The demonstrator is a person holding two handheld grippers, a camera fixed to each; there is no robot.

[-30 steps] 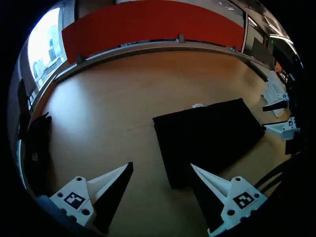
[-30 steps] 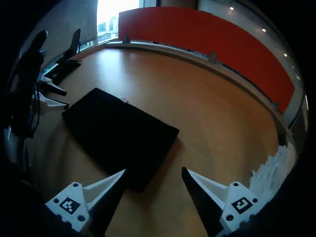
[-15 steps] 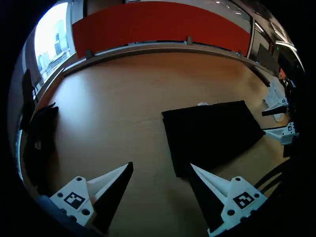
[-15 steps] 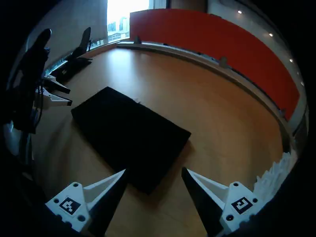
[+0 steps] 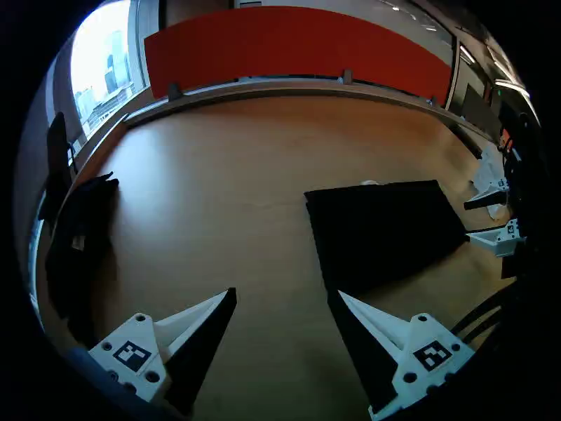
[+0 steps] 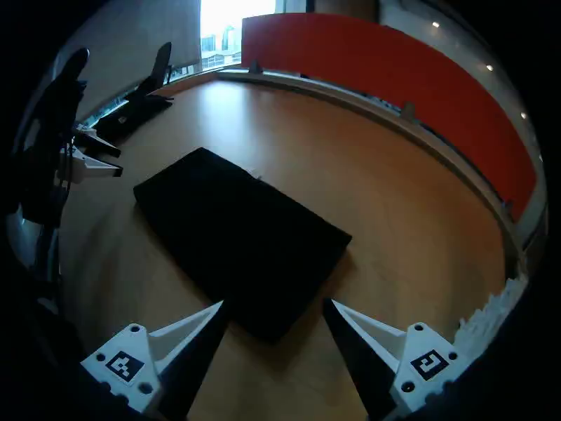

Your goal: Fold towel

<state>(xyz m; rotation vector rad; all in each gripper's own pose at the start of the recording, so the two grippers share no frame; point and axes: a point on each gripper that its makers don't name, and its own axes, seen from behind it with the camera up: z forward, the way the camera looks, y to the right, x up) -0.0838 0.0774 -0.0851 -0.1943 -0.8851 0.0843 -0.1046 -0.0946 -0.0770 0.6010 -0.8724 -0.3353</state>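
Black and flat, the towel (image 5: 386, 231) in the left gripper view lies as a neat, thick rectangle on the wooden surface (image 5: 210, 196), right of centre. Its edges look straight and its top is smooth, with no loose flap showing. A small white tag (image 5: 369, 183) peeks out at its far edge. The left gripper (image 5: 286, 292) hangs above the bare wood with its jaws wide apart and nothing between them; the towel's near corner runs down to the tip of its right-hand finger, though I cannot tell whether they touch. Beyond the towel's far side, the right gripper (image 5: 467, 221) points in towards the cloth, jaws apart. A dark bag-like shape (image 5: 77, 238) sits at the surface's left edge, and a red partition (image 5: 294, 42) stands along the back.

In the right gripper view the towel (image 6: 242, 235) lies on a slant across the middle of the surface (image 6: 393, 210), the same even black slab with slightly rounded corners and a bit of the white tag (image 6: 254, 175) at its far long edge. The right gripper (image 6: 273, 302) hangs over the near corner, jaws spread, the cloth's corner showing in the gap between them and gripped by neither. The left gripper (image 6: 120, 163) shows beside the towel's far left end, jaws open. A white ridged object (image 6: 491, 309) sits at the lower right, and the red partition (image 6: 393, 77) curves behind.
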